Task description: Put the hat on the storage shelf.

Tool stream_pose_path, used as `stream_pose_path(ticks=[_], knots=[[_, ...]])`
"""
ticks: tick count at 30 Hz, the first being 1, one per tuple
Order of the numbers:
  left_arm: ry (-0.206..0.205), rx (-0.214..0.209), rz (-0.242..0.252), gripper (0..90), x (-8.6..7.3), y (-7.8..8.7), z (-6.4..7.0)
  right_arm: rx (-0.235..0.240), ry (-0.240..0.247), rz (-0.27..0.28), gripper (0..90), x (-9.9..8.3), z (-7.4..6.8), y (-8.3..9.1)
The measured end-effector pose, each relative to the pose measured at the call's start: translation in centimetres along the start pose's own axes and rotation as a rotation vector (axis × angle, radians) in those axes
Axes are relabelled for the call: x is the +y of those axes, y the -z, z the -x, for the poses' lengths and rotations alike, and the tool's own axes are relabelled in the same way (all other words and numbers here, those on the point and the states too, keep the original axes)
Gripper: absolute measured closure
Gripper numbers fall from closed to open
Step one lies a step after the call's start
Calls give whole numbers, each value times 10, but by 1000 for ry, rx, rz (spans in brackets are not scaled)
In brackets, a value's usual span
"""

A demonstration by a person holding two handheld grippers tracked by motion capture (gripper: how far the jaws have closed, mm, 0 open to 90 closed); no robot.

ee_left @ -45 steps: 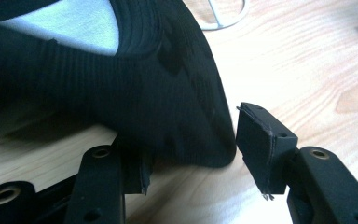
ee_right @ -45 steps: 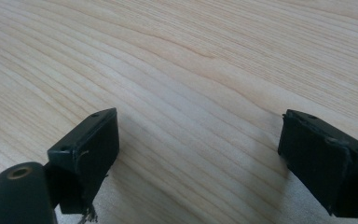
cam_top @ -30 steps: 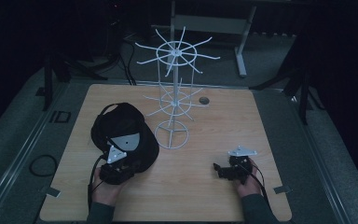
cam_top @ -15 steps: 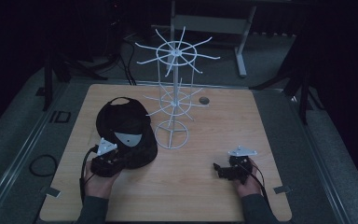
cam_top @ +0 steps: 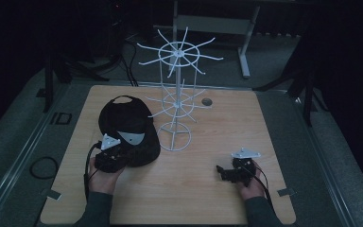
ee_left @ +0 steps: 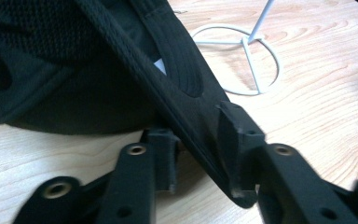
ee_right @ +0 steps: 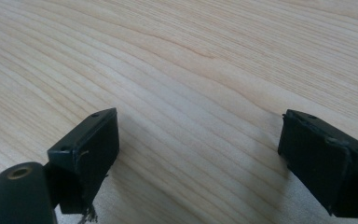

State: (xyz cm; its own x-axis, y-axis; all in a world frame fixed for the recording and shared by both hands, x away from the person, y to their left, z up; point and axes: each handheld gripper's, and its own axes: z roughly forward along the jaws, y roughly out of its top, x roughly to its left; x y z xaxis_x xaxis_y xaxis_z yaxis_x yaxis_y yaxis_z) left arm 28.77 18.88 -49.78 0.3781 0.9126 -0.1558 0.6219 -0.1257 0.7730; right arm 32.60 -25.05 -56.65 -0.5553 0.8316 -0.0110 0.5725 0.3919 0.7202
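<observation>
Your left gripper [ee_left: 196, 149] has its jaws closed on the brim edge of the black cap [cam_top: 127, 125], which lies on the table [cam_top: 217, 142] just beside the white wire rack [cam_top: 177, 99]. The fabric runs slantwise between the pads, near their tips, so you risk it slipping free on lifting, and the crown may snag a rack arm. Your right gripper [ee_right: 198, 154] rests with jaws wide apart, empty, over bare wood. No container is present.
</observation>
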Motion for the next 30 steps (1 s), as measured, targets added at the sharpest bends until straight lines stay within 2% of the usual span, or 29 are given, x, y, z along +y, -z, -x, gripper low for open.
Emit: stream_pose_path(ticks=[4, 7, 11, 14, 16, 18, 20, 22, 26, 30], knots=[[6, -7, -51, 557, -7, -18, 8, 0, 0, 0, 123, 0, 0, 0], [22, -2, -77, 593, -13, -26, 10, 0, 0, 0, 123, 0, 0, 0], [30, -32, -77, 648, -11, -23, 7, 0, 0, 0, 123, 0, 0, 0], [22, -31, -65, 660, -7, -19, 7, 0, 0, 0, 123, 0, 0, 0], [20, -9, -33, 640, -4, -15, 9, 0, 0, 0, 123, 0, 0, 0], [-4, -23, -81, 588, -5, -21, 13, 0, 0, 0, 123, 0, 0, 0], [-11, -31, -109, 580, -8, -25, 15, 0, 0, 0, 123, 0, 0, 0], [13, -46, -108, 610, -9, -26, 13, 0, 0, 0, 123, 0, 0, 0], [27, -65, -101, 659, -6, -21, 9, 0, 0, 0, 123, 0, 0, 0], [45, -57, -89, 703, -3, -15, 4, 0, 0, 0, 123, 0, 0, 0]])
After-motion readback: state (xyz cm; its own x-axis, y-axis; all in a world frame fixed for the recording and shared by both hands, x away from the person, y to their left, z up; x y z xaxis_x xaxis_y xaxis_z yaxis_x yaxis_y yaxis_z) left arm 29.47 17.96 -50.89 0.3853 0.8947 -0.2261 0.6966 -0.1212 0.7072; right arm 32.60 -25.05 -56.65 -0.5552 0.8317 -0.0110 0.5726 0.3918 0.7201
